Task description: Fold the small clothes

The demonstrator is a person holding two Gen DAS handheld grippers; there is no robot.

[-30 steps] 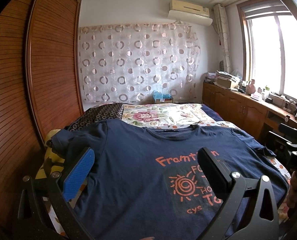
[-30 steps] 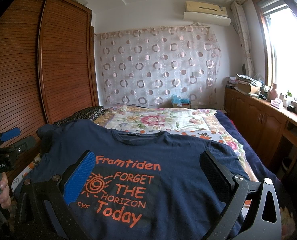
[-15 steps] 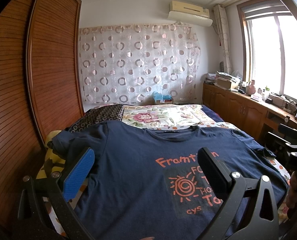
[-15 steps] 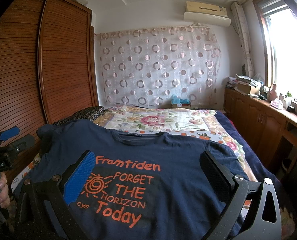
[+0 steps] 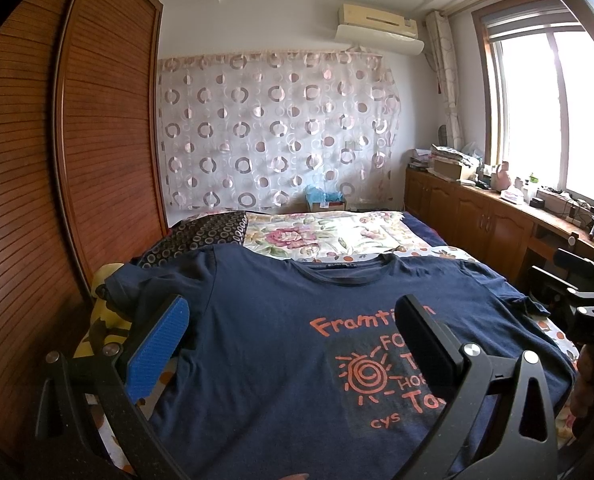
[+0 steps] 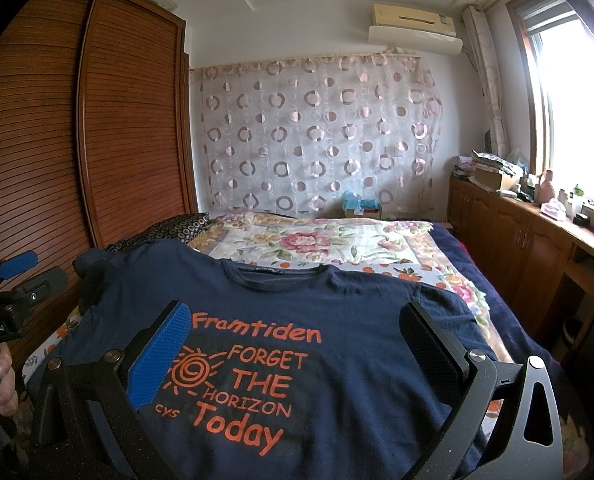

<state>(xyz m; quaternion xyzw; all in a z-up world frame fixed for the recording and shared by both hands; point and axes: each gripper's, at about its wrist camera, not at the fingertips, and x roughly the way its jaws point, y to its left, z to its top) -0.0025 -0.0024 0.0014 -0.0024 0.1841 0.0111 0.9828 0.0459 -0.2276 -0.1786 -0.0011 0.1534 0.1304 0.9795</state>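
Observation:
A navy T-shirt [image 5: 273,332] with orange print lies flat, front up, on the bed, collar at the far side; it also shows in the right wrist view [image 6: 337,320]. My left gripper [image 5: 293,320] is open and empty, held above the shirt's near left part. My right gripper [image 6: 297,328] is open and empty, held above the print near the shirt's hem. The left gripper also shows at the left edge of the right wrist view [image 6: 17,276]. The right gripper shows at the right edge of the left wrist view [image 5: 577,292].
A floral bedspread [image 5: 337,236] covers the bed beyond the shirt, with a dark patterned pillow [image 5: 201,236] at the left. A wooden wardrobe [image 5: 97,160] stands close on the left. A cluttered wooden counter [image 5: 497,216] runs under the window at the right.

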